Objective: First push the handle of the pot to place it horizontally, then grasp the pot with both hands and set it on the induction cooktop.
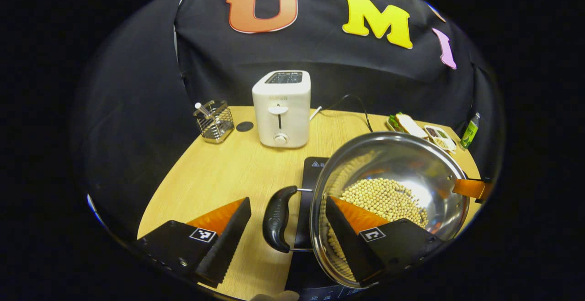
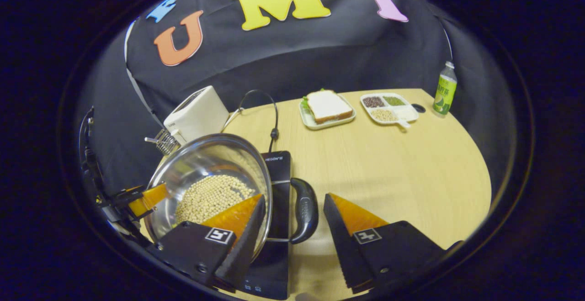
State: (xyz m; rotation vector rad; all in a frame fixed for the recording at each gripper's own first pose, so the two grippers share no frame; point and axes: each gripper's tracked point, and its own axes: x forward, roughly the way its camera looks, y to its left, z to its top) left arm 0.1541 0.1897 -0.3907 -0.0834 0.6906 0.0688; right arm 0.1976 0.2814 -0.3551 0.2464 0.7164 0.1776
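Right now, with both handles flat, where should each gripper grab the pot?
Take the pot by its two black loop handles, which stick out level on opposite sides. Bring the left gripper in from its outer side and the right gripper from the other, fingers straddling each grip bar. Both stand open around their handles already; closing there should lift evenly.

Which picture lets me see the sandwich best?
The right gripper view. There the sandwich lies in open sight on its plate, top slice facing the camera, lettuce peeking out behind. In the left gripper view the sandwich is small and squashed near the edge, just beyond the pot rim.
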